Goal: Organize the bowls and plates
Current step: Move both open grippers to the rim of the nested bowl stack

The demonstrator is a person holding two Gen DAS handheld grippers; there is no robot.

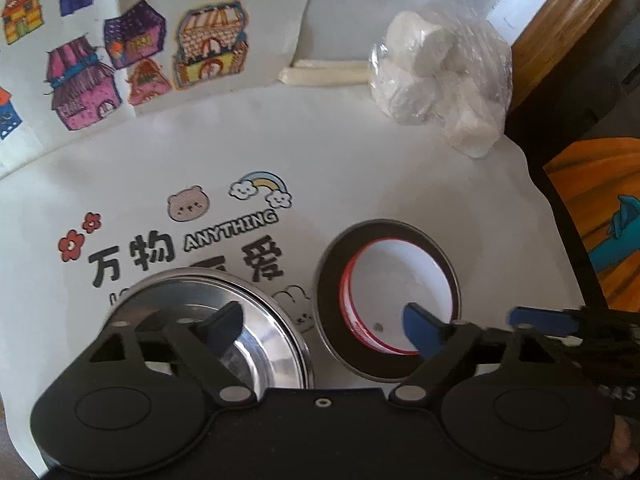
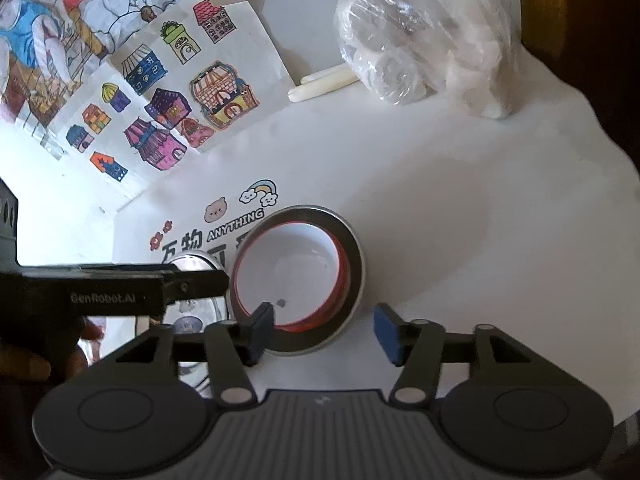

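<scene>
A shiny steel bowl (image 1: 256,320) sits at the lower left of the left wrist view. Beside it on the right, a white bowl with a red rim (image 1: 400,276) rests inside a dark plate (image 1: 328,312). My left gripper (image 1: 322,320) is open above them, one finger over the steel bowl and the other over the white bowl. In the right wrist view my right gripper (image 2: 324,332) is open, with the near rim of the dark plate (image 2: 356,276) between its fingers and no pad touching. The white bowl (image 2: 292,272) lies just ahead. The steel bowl (image 2: 196,264) is mostly hidden behind the left gripper's housing (image 2: 112,292).
The white table cover (image 1: 360,168) carries printed cartoons and lettering. A plastic bag of white lumps (image 1: 440,80) and pale sticks (image 1: 328,74) lie at the back right. Coloured house drawings (image 1: 132,52) lie at the back left. The table edge (image 1: 536,184) runs down the right.
</scene>
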